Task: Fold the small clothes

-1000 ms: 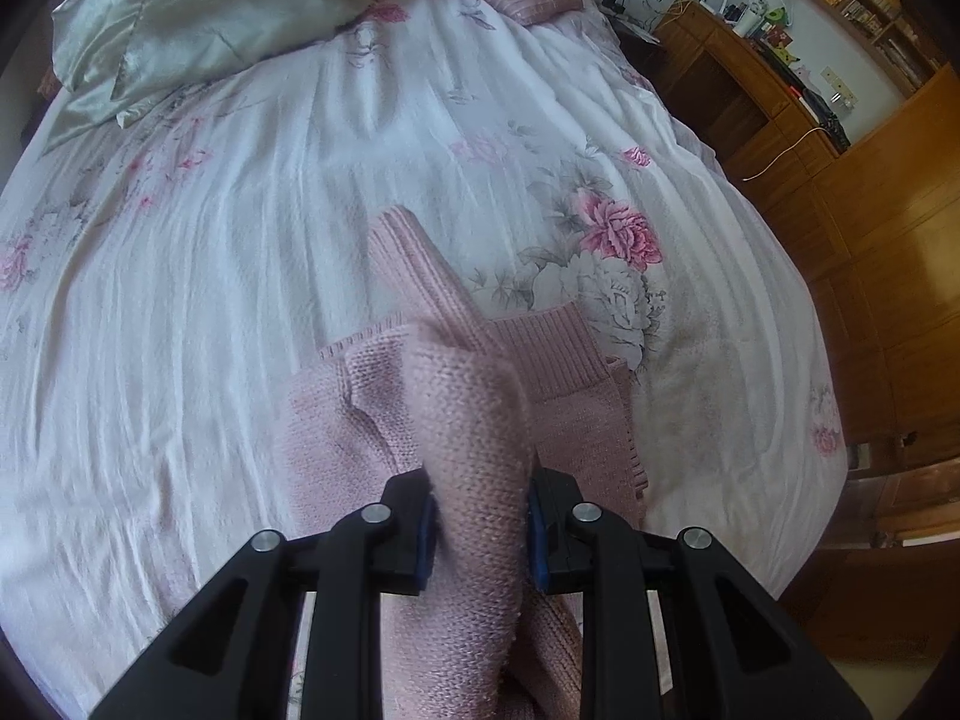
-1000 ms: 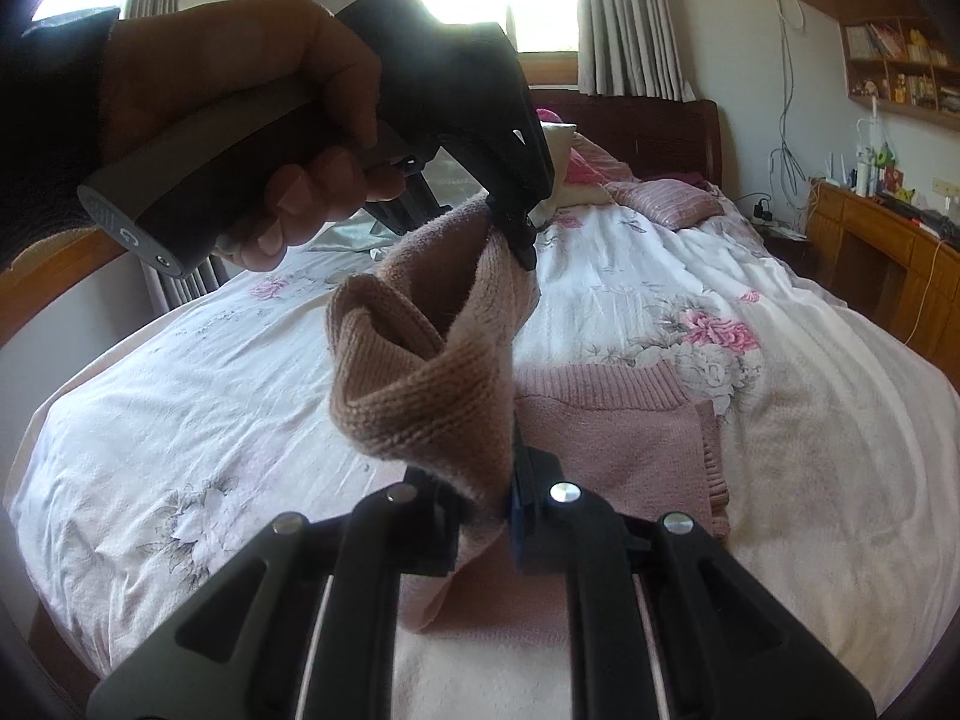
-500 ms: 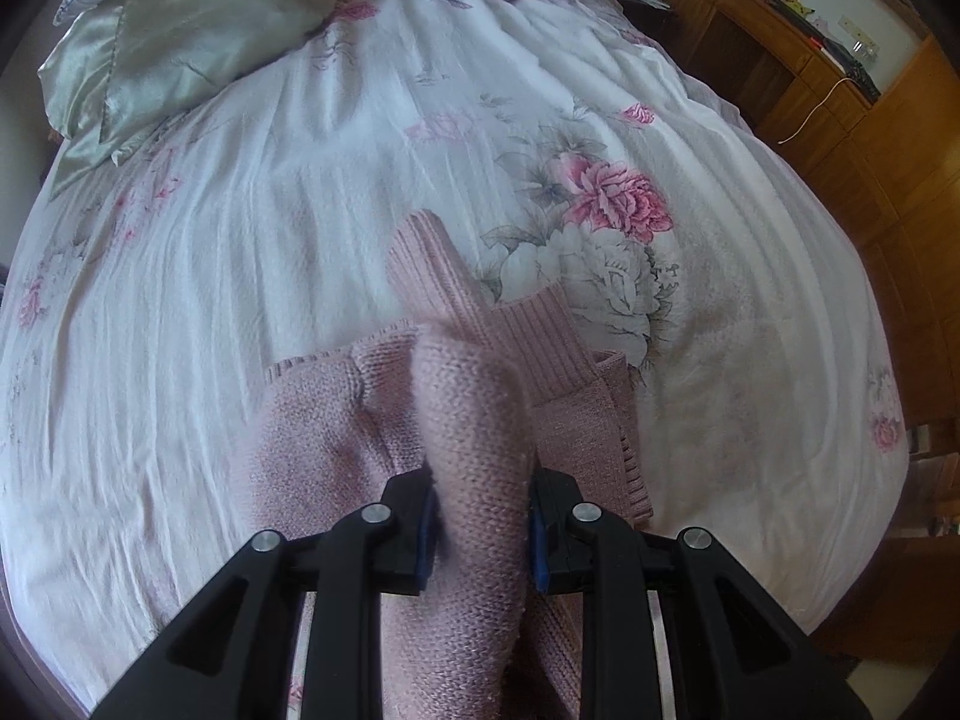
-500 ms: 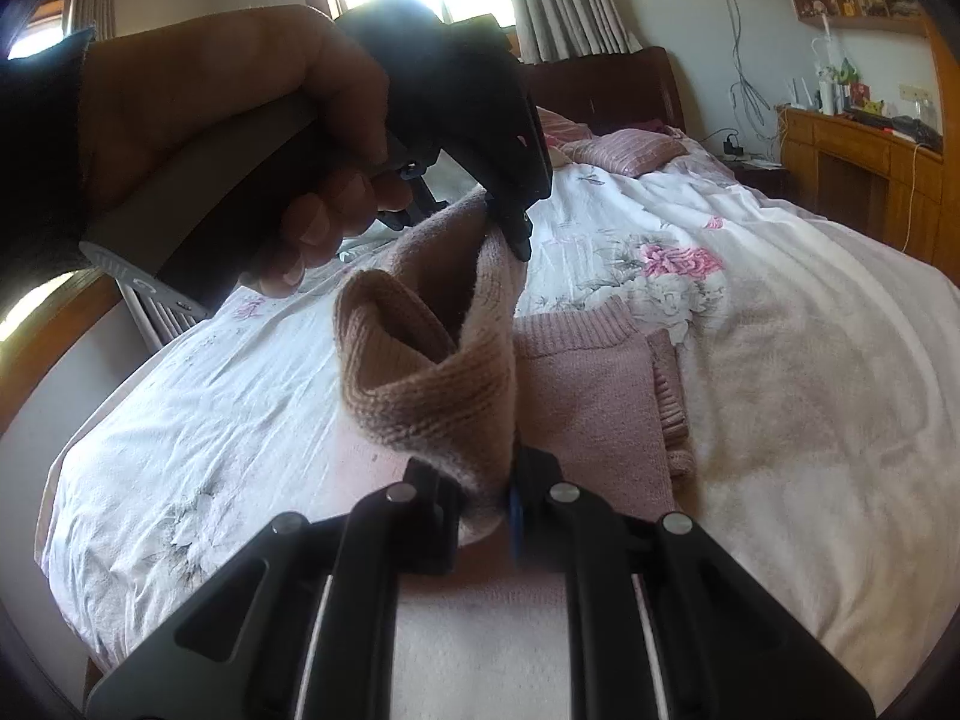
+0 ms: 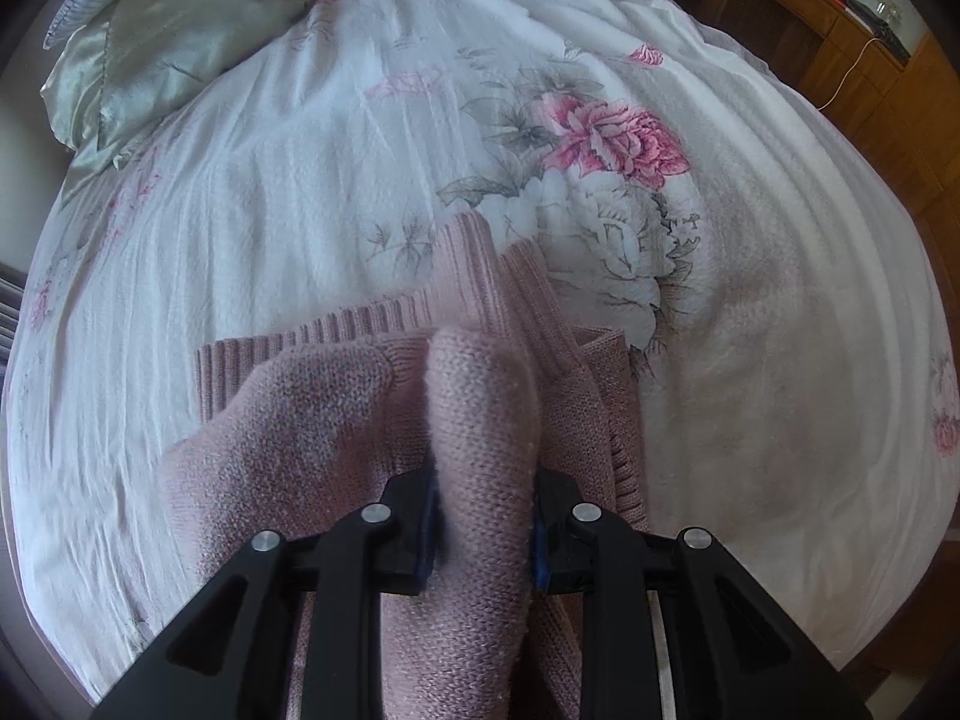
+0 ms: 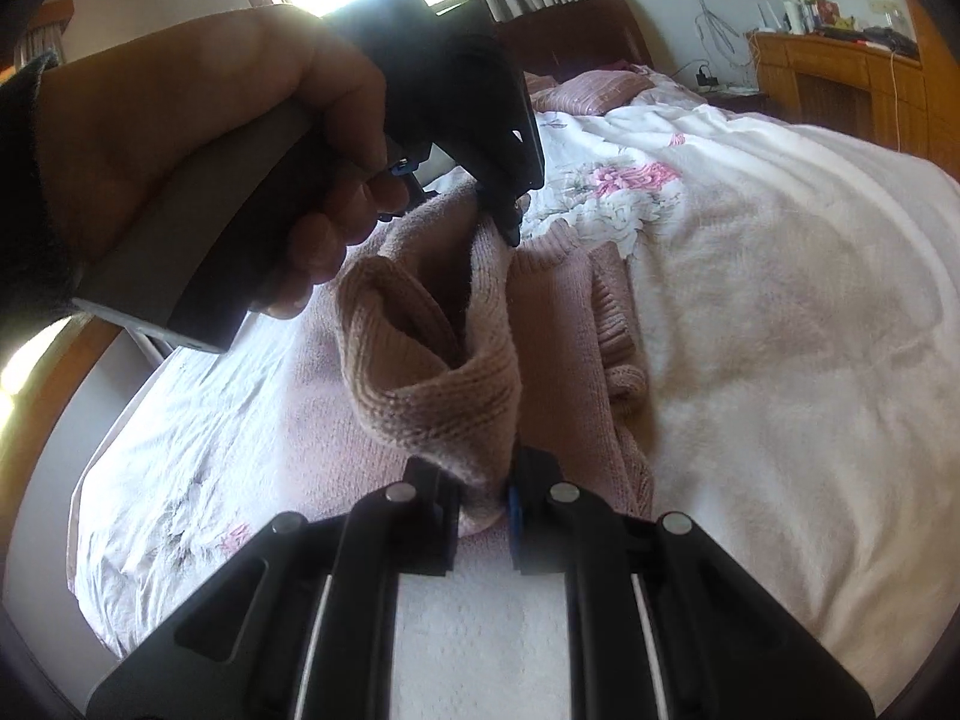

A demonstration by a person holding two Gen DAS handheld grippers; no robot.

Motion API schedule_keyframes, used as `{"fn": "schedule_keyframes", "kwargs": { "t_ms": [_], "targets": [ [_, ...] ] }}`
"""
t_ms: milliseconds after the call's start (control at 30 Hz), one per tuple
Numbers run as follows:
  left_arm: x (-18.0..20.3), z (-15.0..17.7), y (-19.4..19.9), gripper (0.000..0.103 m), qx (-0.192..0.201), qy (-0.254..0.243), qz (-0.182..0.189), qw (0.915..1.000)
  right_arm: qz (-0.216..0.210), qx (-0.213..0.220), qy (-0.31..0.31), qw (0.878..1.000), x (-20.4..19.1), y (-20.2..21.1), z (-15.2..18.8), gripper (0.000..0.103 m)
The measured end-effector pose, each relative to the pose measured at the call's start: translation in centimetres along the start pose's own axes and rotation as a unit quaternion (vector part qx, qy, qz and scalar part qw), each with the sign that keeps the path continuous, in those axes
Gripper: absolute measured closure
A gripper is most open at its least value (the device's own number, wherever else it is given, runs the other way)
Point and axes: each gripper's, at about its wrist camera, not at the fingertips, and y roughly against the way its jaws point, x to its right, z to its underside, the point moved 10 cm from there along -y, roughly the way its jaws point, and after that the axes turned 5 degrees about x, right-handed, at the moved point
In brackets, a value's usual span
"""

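Observation:
A small pink knitted sweater [image 5: 312, 420] lies on the flowered bedspread [image 5: 300, 192], its ribbed hem toward the far side. My left gripper [image 5: 483, 525] is shut on a raised fold of the knit, low over the garment. My right gripper [image 6: 483, 501] is shut on the other end of that same lifted edge of the sweater [image 6: 432, 360], which sags between the two grippers. In the right wrist view a hand [image 6: 198, 144] holds the left gripper [image 6: 510, 204], which pinches the knit a little above the bed.
A silvery pillow [image 5: 180, 42] lies at the bed's head, with a pink striped cushion [image 6: 594, 90] beside it. Wooden drawers and a desk [image 6: 840, 84] stand along the bed's right side. White bedspread stretches to the right of the sweater.
Both grippers have come down toward the bed and further over the sweater, carrying the lifted knit edge with them. Both grips are unchanged.

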Motion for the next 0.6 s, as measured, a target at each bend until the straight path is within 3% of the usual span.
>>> {"fn": "schedule_keyframes", "kwargs": {
  "t_ms": [100, 167, 200, 267, 300, 333, 433, 500, 600],
  "targets": [
    [0.9, 0.2, -0.7, 0.076, 0.006, 0.002, 0.0, 1.0, -0.022, -0.016, -0.037, 0.999, 0.9, -0.2, 0.8, 0.092],
    [1.7, 0.0, -0.1, 0.067, 0.031, 0.02, 0.046, 0.9983, -0.03, -0.025, -0.057, 0.998, 1.8, -0.5, 1.4, 0.092],
    [2.2, -0.3, 0.7, 0.065, 0.049, 0.032, 0.088, 0.9944, -0.033, -0.03, -0.06, 0.997, 2.1, -0.6, 1.8, 0.09],
    [2.2, -0.8, 3.0, 0.055, 0.093, 0.056, 0.15, 0.9827, -0.057, -0.038, -0.075, 0.995, 2.6, -0.8, 2.4, 0.081],
    [1.7, -1.0, 4.4, 0.049, 0.117, 0.063, 0.162, 0.9778, -0.074, -0.043, -0.089, 0.992, 2.9, -0.8, 2.5, 0.071],
    [0.9, -0.8, 5.8, 0.048, 0.138, 0.066, 0.173, 0.973, -0.083, -0.047, -0.096, 0.991, 3.3, -0.8, 2.5, 0.052],
    [-1.8, 1.1, 9.3, 0.043, 0.173, 0.062, 0.193, 0.9639, -0.135, -0.068, -0.11, 0.982, 3.4, -1.1, 1.6, 0.036],
    [-3.8, 3.4, 10.9, 0.041, 0.185, 0.051, 0.197, 0.9616, -0.179, -0.107, -0.136, 0.968, 3.2, -1.9, 1.3, 0.025],
    [-6.2, 6.9, 11.2, 0.039, 0.176, 0.045, 0.203, 0.9621, -0.199, -0.152, -0.174, 0.952, 3.4, -3.3, 0.9, 0.027]
  ]
}}
